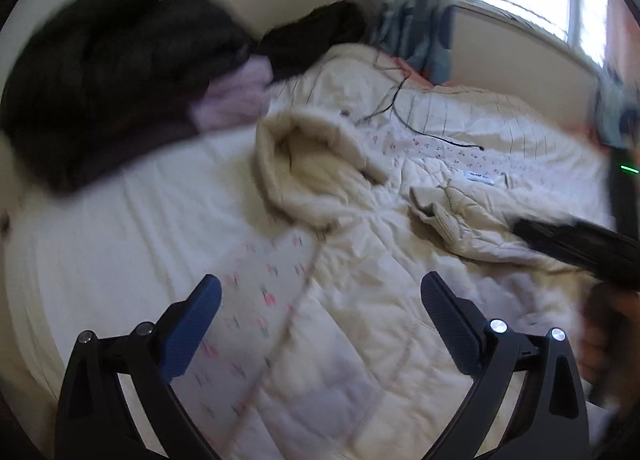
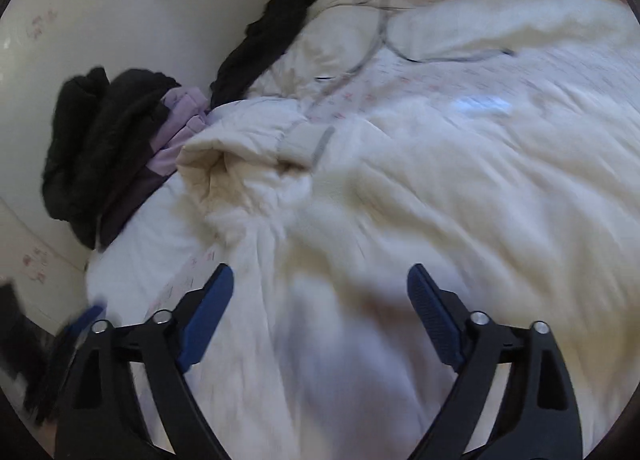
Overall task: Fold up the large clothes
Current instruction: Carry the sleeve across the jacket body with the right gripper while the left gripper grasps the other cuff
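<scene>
1. Cream padded coat (image 1: pixel 320 180) lies spread on the bed (image 1: pixel 100 220), hood up.
2. Left gripper (image 1: pixel 320 300) and right gripper (image 2: pixel 320 292): jaws released, empty.
3. Slippery bulk may bunch or slide when pinched.

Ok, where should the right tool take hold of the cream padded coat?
Probably the ribbed sleeve cuff, lying flat and free on the coat right of the hood. Come from above with the open right tool; the thin edge suits a pinch.
</scene>
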Demonstrator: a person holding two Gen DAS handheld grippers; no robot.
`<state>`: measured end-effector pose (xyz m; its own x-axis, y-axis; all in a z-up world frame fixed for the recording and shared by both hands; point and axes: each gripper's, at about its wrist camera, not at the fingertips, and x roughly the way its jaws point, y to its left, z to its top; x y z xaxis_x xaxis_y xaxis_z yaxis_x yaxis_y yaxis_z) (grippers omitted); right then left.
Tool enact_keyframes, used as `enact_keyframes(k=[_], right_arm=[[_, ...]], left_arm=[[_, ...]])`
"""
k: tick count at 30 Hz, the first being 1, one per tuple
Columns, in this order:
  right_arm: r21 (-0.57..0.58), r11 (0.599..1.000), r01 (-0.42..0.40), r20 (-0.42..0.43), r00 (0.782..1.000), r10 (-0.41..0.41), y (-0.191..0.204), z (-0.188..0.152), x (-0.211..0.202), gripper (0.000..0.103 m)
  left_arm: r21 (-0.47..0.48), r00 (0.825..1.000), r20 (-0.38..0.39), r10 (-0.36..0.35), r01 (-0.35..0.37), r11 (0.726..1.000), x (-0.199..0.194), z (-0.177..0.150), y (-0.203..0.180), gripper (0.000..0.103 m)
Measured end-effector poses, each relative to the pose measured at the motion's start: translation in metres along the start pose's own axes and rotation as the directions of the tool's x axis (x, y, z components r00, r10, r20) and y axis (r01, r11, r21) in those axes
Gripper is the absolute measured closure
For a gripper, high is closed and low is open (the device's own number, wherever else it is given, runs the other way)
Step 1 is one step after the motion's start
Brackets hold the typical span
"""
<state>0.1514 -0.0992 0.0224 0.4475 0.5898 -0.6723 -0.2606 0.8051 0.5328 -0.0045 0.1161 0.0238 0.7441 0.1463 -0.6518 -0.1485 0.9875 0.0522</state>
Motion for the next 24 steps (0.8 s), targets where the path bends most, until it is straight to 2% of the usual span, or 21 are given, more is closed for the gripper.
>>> enact_keyframes(k=[2, 4, 6, 7, 9, 11, 13, 15, 17, 18, 19, 20, 21, 22, 23, 24], right_arm=[[0.034, 0.999, 0.037, 0.01, 0.999, -0.037, -0.018, -0.032, -0.033, 0.015], [0.076, 0.995, 0.065, 0.024, 0.997, -0.067, -0.042, -0.055, -0.053, 0.015], [0.158, 0.986, 0.061, 0.044, 0.997, -0.068, -0.063, -0.066, -0.059, 0.015], [0.239, 0.97, 0.048, 0.029, 0.998, -0.056, -0.077, -0.065, -0.057, 0.015], [0.309, 0.951, -0.025, 0.033, 0.999, 0.016, -0.09, -0.062, -0.057, 0.015], [0.308, 0.951, -0.022, 0.044, 0.999, 0.009, -0.092, -0.062, -0.061, 0.015], [0.297, 0.955, -0.015, 0.028, 1.0, 0.007, -0.091, -0.064, -0.06, 0.015], [0.296, 0.955, -0.023, 0.021, 1.0, 0.017, -0.09, -0.066, -0.059, 0.015], [0.297, 0.954, -0.032, 0.017, 0.999, 0.028, -0.09, -0.066, -0.06, 0.015], [0.3, 0.953, -0.035, 0.018, 0.999, 0.031, -0.089, -0.067, -0.061, 0.015], [0.305, 0.952, -0.041, 0.019, 0.999, 0.037, -0.09, -0.067, -0.062, 0.015], [0.309, 0.95, -0.046, 0.02, 0.999, 0.042, -0.089, -0.068, -0.059, 0.015], [0.315, 0.948, -0.052, 0.021, 0.999, 0.048, -0.09, -0.068, -0.059, 0.015], [0.322, 0.945, -0.058, 0.021, 0.998, 0.055, -0.091, -0.068, -0.06, 0.015], [0.324, 0.944, -0.061, 0.019, 0.998, 0.058, -0.091, -0.069, -0.06, 0.015], [0.323, 0.944, -0.062, 0.016, 0.998, 0.06, -0.091, -0.069, -0.06, 0.015]], left_arm=[[0.109, 1.0, -0.003, -0.025, 0.025, 0.994, 0.012, 0.02, -0.011, 0.007], [0.251, 1.0, 0.0, -0.013, 0.013, 0.968, 0.027, 0.046, -0.028, 0.007], [0.453, 0.999, 0.006, 0.049, -0.047, 0.89, 0.054, 0.079, -0.055, 0.007], [0.504, 0.998, -0.002, 0.064, -0.054, 0.862, 0.066, 0.089, -0.063, 0.007], [0.64, 0.995, -0.052, 0.09, -0.036, 0.767, 0.099, 0.108, -0.083, 0.007], [0.746, 0.985, -0.071, 0.16, -0.054, 0.663, 0.135, 0.116, -0.098, 0.007], [0.799, 0.971, -0.105, 0.216, -0.047, 0.6, 0.169, 0.121, -0.109, 0.007], [0.826, 0.967, -0.152, 0.203, 0.011, 0.564, 0.191, 0.122, -0.118, 0.007], [0.856, 0.949, -0.145, 0.278, -0.021, 0.517, 0.215, 0.119, -0.123, 0.008], [0.871, 0.933, -0.117, 0.34, -0.068, 0.486, 0.227, 0.118, -0.122, 0.011], [0.886, 0.909, -0.09, 0.406, -0.114, 0.45, 0.243, 0.117, -0.118, 0.014], [0.89, 0.891, -0.092, 0.444, -0.127, 0.439, 0.253, 0.116, -0.113, 0.016], [0.89, 0.879, -0.099, 0.467, -0.131, 0.436, 0.261, 0.117, -0.108, 0.024], [0.882, 0.875, -0.123, 0.467, -0.119, 0.456, 0.267, 0.118, -0.104, 0.031], [0.855, 0.88, -0.167, 0.444, -0.095, 0.509, 0.27, 0.122, -0.098, 0.037], [0.827, 0.887, -0.193, 0.42, -0.084, 0.556, 0.271, 0.125, -0.093, 0.056]])
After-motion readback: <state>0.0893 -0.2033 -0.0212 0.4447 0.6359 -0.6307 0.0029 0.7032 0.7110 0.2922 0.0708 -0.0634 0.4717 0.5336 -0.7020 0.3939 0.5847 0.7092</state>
